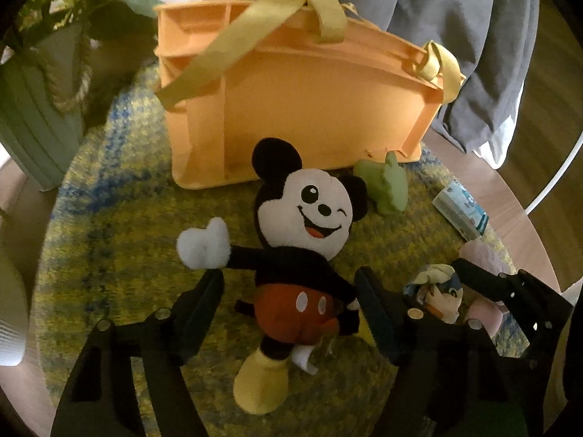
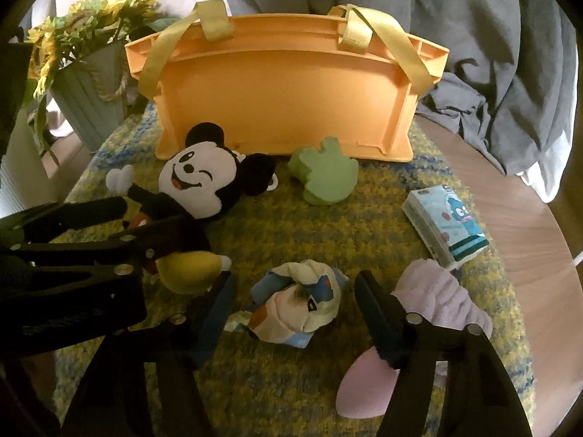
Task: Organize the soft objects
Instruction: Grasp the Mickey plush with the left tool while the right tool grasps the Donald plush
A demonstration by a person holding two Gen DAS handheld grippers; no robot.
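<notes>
A Mickey Mouse plush lies on a yellow-blue mat in front of an orange basket with yellow straps. My left gripper is open, its fingers either side of the plush's red shorts. In the right wrist view the plush lies at the left with the left gripper over it. My right gripper is open around a small crumpled cloth toy, which also shows in the left wrist view. A green soft toy lies by the basket.
A tissue pack lies at the mat's right edge. A pink fluffy item sits under my right finger. A green pot of sunflowers stands at the left. Grey cloth hangs behind the round wooden table.
</notes>
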